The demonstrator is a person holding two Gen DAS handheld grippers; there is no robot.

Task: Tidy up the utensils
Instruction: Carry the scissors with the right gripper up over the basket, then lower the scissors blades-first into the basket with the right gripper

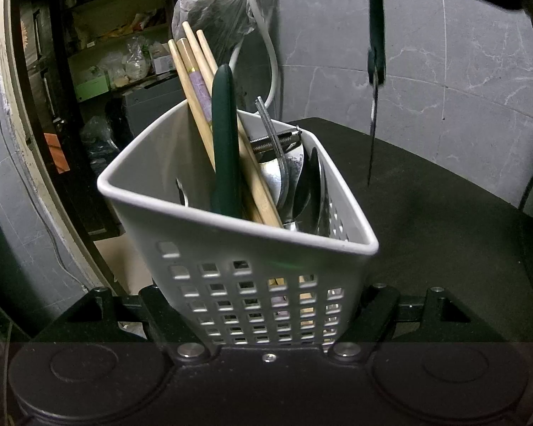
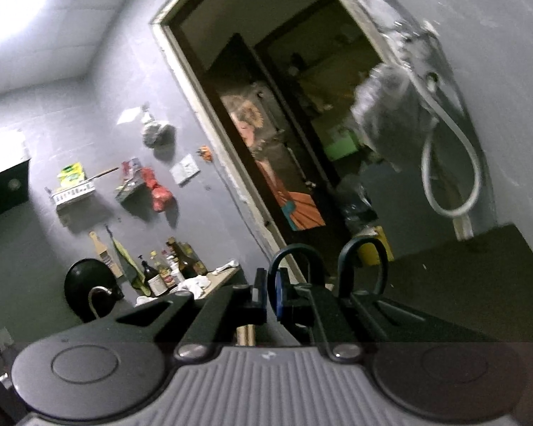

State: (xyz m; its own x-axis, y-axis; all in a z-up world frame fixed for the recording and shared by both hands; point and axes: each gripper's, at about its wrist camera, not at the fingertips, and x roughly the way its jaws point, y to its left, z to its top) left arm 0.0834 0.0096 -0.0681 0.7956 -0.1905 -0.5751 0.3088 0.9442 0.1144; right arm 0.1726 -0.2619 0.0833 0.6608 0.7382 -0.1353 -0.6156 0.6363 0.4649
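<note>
In the left wrist view, a white perforated utensil basket sits at mid-frame, clamped at its lower part by the left tongs, whose fingers press on either side of it. It rests at the edge of a dark desk that fills the right of the frame. Inside it, three wooden chopsticks lean toward the upper left, a dark green handle stands nearly upright, and metal spoons and a spring-fitted steel tool crowd the right side. At upper right, one pair of scissors hangs vertically above the desk, dark handle up, blade tip pointing down. In the right wrist view, the right tongs at lower centre are clenched on the scissors' handle; two dark finger loops rise just above the fingers, with the doorway behind them.
</note>
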